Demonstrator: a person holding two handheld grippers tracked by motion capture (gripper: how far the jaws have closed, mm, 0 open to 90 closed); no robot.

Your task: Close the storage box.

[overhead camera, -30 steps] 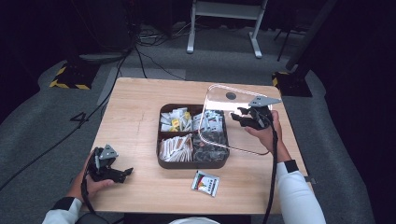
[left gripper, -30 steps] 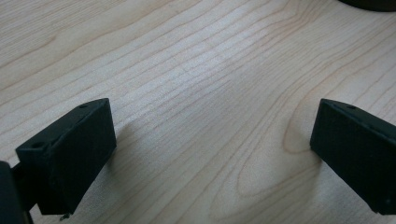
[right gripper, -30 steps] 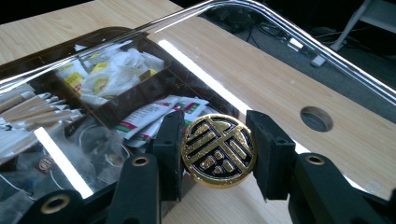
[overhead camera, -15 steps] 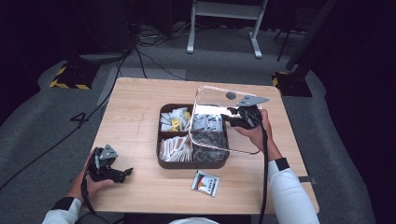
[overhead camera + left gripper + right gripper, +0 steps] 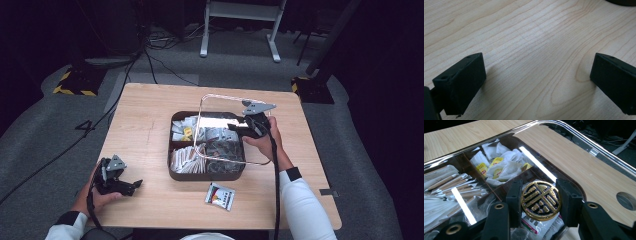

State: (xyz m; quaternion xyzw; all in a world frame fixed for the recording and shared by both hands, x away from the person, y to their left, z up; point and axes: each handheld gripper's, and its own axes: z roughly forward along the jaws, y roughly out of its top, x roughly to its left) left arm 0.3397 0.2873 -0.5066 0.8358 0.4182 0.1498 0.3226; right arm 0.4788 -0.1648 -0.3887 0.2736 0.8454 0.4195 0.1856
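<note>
One gold knob [image 5: 541, 201] – pinched close-up, sachet [image 5: 220, 195] overhead

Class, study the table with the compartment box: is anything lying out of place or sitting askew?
Yes. One packet lies alone on the table, in front of the box, apart from the sachets inside. The clear lid is tilted above the box, off to its right, held by its gold knob in the right gripper.

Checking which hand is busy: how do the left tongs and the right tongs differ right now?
The left tongs stand open over bare wooden table; the right tongs are shut on the round gold-and-black knob of the clear square lid. The left rest low by the table's near edge; the right hold the lid tilted above the dark compartment box. Both have black jaws.
</note>
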